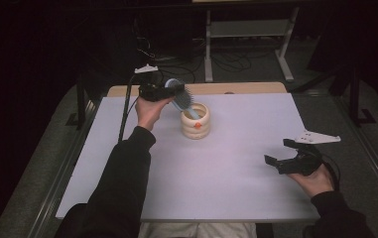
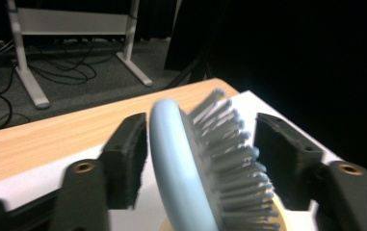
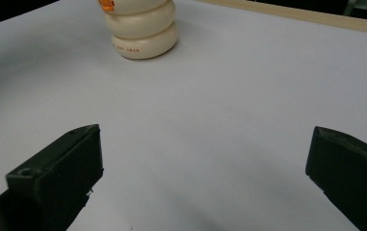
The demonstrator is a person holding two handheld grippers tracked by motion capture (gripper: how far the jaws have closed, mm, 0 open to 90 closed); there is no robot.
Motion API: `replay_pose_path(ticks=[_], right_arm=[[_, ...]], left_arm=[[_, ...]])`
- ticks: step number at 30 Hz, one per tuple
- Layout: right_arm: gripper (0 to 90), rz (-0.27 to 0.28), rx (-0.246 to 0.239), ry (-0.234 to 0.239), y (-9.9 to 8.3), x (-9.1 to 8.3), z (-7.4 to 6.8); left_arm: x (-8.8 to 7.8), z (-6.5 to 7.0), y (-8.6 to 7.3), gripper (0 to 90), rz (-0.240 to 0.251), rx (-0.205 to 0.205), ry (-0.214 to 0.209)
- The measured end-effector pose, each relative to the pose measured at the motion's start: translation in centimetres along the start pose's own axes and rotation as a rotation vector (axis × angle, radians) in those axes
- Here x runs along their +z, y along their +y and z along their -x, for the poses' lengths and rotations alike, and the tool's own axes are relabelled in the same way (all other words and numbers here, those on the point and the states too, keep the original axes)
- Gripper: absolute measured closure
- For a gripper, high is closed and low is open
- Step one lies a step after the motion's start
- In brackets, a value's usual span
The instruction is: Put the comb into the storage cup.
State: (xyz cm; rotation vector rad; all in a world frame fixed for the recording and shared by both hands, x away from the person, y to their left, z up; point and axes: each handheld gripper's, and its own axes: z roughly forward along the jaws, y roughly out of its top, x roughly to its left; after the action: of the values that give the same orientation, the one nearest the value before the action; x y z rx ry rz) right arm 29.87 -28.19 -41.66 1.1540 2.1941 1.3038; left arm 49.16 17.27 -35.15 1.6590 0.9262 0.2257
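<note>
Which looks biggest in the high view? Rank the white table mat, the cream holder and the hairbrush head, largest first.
1. White table mat, by far.
2. Cream holder.
3. Hairbrush head, a little smaller than the holder; its handle sits inside the holder, so only the head counts.

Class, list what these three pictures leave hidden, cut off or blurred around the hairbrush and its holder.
- Hairbrush handle: sunk in the cream holder, high view.
- Holder's top: cut off by the upper edge, right gripper view.
- Holder's small print: too small, right gripper view.
- Brush bristles: blurred, left gripper view.
- Holder's inside: hidden by the brush, left gripper view.
</note>
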Motion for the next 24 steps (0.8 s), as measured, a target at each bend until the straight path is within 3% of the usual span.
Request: replay_pose_path(ticks=[3,7,8,9,14,24], right_arm=[[0.0,0.000,0.000,0.003,0.0,0.0,0.0],[0.0,0.001,-0.013,-0.003,0.1,0.0,-0.1],[0.0,0.001,-0.013,-0.003,0.1,0.0,-0.1],[0.0,0.002,-0.011,-0.001,0.1,0.0,-0.1],[0.0,-0.009,-0.016,-0.008,0.0,0.2,-0.1],[0.0,-0.020,-0.026,-0.010,0.0,0.3,-0.4]], left_arm=[[-0.6,-0.5,0.2,13.3,0.001,-0.004,-0.007],[-1.1,-0.9,0.2,0.0,-0.026,0.009,-0.019],[-1.1,-0.9,0.2,0.0,-0.026,0.009,-0.019],[-1.6,-0.8,0.2,0.0,-0.010,0.053,0.013],[-2.8,-0.9,0.3,0.0,0.002,0.094,0.031],[-5.6,-1.6,0.3,0.0,0.040,0.090,-0.013]])
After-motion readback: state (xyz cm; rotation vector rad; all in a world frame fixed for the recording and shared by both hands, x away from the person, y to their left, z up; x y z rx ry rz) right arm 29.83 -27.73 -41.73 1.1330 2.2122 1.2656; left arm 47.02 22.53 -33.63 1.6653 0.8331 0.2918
